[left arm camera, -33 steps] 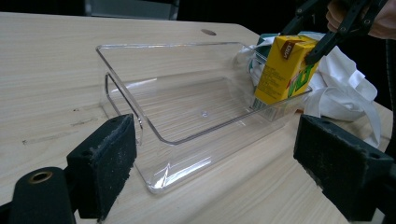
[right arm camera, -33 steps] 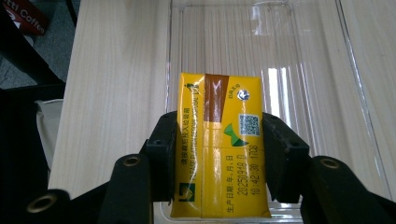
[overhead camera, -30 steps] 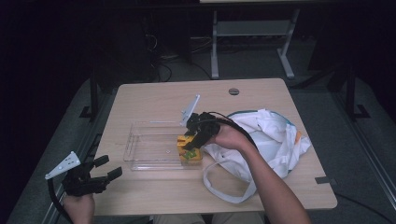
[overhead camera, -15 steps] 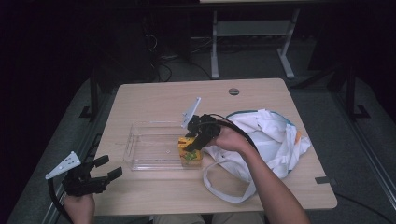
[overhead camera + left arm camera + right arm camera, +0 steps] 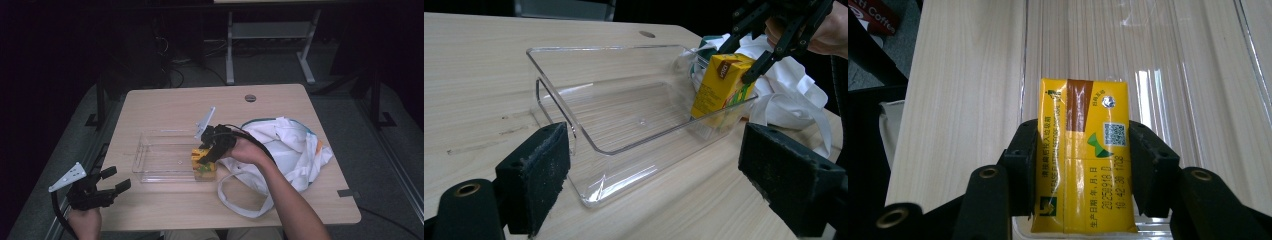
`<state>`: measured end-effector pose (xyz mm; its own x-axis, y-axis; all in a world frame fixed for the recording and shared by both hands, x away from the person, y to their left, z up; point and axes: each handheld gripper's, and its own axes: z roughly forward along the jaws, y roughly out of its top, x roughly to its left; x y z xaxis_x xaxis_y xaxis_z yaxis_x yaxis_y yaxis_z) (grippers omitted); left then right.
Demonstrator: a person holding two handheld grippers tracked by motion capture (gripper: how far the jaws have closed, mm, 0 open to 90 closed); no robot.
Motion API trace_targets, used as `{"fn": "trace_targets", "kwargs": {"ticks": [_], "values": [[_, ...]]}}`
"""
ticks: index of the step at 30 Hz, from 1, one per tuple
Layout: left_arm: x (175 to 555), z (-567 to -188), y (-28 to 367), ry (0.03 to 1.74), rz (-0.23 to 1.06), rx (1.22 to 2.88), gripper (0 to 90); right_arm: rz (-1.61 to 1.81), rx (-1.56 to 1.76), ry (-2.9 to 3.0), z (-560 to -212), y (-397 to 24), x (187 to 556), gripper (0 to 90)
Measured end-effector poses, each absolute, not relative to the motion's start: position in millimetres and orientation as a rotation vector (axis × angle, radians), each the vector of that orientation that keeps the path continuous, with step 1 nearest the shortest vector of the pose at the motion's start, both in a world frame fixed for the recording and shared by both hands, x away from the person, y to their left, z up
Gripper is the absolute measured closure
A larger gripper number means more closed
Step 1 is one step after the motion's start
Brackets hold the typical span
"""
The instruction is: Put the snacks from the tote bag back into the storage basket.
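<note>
Holding the yellow juice carton (image 5: 1083, 155) clamped in my right gripper (image 5: 212, 150), jaws tight on its sides, at the near-right end of the clear tray (image 5: 150, 150). Carton inside tray, release left to do. Left gripper (image 5: 97, 192) idles off the counter (image 5: 165, 105), jaws apart. White bag (image 5: 290, 145) lies beside the tray.

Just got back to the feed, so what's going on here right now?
The right gripper is shut on a yellow drink carton and holds it upright at the near-right end of the clear plastic tray, beside the white bag. The left gripper waits open off the table's left edge, holding nothing.
</note>
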<state>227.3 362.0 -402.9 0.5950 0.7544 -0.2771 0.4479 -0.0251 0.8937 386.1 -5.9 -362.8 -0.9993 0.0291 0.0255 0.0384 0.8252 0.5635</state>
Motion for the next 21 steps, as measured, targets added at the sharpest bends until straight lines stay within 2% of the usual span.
{"fn": "trace_targets", "kwargs": {"ticks": [21], "values": [[227.3,-402.5,360.8,1.009,0.329,1.670,12.6,-0.929,-0.060,-2.949,-364.7,-11.4,385.2,51.0]]}}
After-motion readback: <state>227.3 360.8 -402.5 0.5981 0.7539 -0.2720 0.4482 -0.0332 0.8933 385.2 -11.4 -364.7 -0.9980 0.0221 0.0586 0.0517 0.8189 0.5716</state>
